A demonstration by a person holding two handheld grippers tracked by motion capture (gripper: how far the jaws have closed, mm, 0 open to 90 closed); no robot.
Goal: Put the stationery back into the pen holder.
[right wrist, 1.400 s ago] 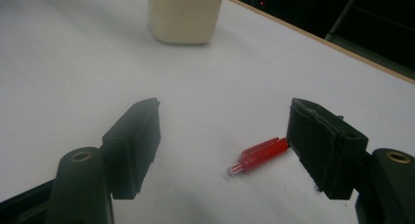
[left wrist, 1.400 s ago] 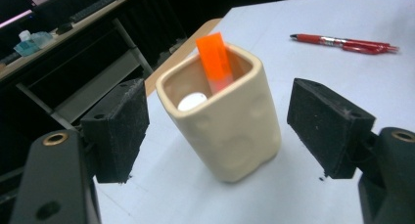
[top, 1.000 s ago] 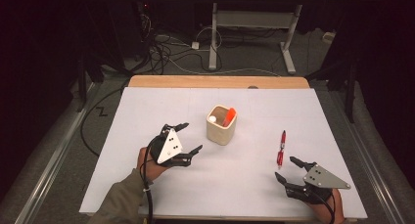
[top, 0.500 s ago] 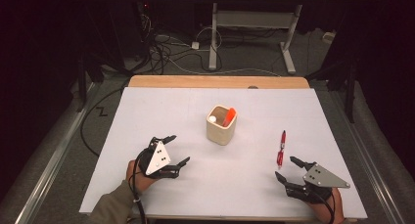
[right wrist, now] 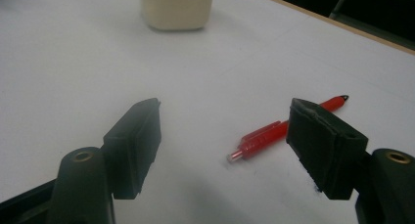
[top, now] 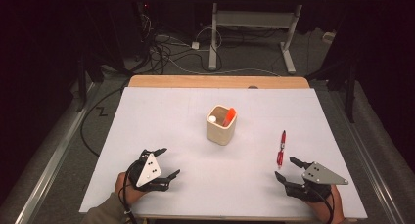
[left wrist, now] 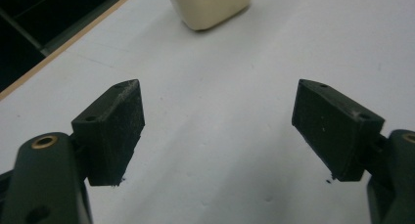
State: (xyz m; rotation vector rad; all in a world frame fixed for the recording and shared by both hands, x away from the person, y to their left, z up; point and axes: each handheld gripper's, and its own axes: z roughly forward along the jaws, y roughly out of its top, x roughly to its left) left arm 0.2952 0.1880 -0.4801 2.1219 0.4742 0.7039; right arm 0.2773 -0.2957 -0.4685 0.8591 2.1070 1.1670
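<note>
A cream cup (top: 221, 125) stands mid-table with an orange marker (top: 228, 116) and a white-capped item (top: 212, 119) inside it. A red pen (top: 281, 147) lies flat to its right. My left gripper (top: 167, 162) rests low at the front left, open with nothing between its jaws; the cup (left wrist: 210, 6) shows far ahead in the left gripper view. My right gripper (top: 288, 169) sits at the front right, open and empty, just short of the pen. In the right gripper view the pen (right wrist: 284, 130) lies ahead of the jaws, partly behind the right pad (right wrist: 323, 143), with the cup (right wrist: 177, 8) beyond.
A white sheet (top: 156, 116) covers the table, with a wooden strip (top: 195, 81) showing at the far edge. Cables (top: 161, 53) and a desk frame (top: 249, 23) are on the floor behind.
My left gripper has drawn back toward the front left of the table and sunk lower. The right gripper, the pen and the cup have stayed put.
</note>
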